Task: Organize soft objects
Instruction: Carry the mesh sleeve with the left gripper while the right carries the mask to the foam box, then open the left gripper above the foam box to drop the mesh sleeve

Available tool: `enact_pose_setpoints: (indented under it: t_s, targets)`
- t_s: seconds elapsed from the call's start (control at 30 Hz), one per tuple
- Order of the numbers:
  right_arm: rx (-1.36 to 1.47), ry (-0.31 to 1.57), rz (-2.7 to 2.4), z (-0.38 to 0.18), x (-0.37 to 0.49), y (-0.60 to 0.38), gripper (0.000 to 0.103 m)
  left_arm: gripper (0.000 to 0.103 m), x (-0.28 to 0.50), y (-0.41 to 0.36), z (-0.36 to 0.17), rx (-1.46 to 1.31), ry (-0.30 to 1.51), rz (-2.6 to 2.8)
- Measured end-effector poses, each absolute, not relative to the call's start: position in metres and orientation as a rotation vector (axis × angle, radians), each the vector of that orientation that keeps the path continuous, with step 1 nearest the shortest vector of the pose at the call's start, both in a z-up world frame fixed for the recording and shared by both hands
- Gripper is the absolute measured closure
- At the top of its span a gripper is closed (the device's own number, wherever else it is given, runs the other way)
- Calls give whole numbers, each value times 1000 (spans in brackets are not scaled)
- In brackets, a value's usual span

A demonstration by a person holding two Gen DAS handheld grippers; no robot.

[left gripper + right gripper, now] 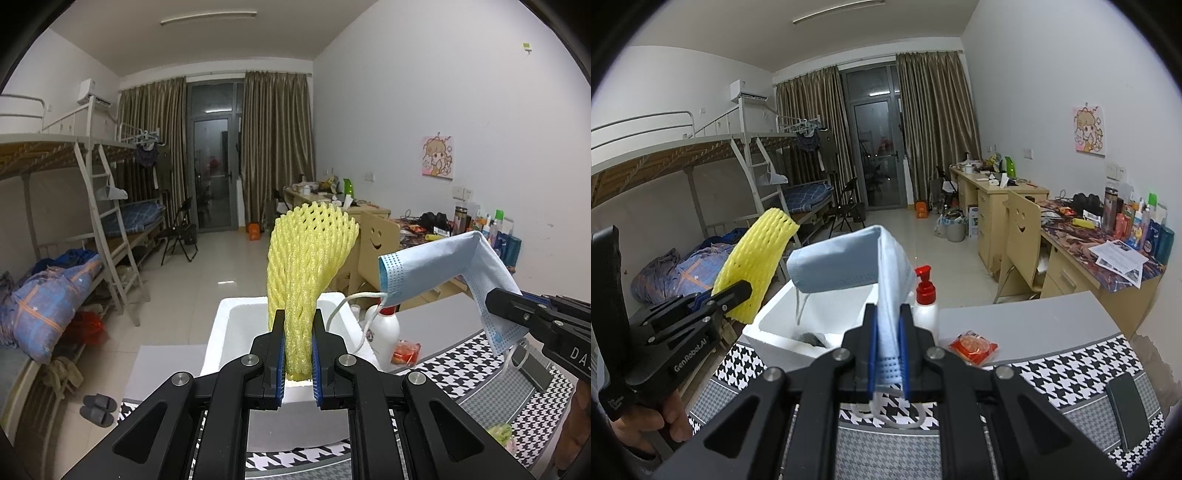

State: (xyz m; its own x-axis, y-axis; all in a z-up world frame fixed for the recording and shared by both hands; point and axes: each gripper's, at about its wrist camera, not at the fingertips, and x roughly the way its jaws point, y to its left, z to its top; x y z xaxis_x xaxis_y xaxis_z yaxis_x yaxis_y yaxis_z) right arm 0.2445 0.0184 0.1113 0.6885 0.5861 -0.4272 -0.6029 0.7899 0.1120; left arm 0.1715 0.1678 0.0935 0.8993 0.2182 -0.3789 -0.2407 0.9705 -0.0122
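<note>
My left gripper (298,325) is shut on a yellow foam net sleeve (310,258), which stands upright above the open white foam box (218,332). From the right wrist view the same sleeve (757,266) shows at the left, clamped in the left gripper (738,291). My right gripper (888,332) is shut on a light blue face mask (849,262) that folds over above the foam box (775,321); its ear loops hang down. In the left wrist view the mask (443,266) hangs at the right from the right gripper (498,306).
A white pump bottle with a red cap (926,299) stands right of the box, a red packet (973,345) beside it. A houndstooth cloth (1071,369) covers the table, with a black phone (1126,413) on it. A hand (665,417) grips the left tool. Desks, a chair and bunk beds stand behind.
</note>
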Motion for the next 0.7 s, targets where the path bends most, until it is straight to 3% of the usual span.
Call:
enact_pose_setpoints:
  t_s: [0.7]
  targets:
    - [-69, 482, 635, 111, 265, 39, 89, 91, 220, 202, 71, -81, 482, 266]
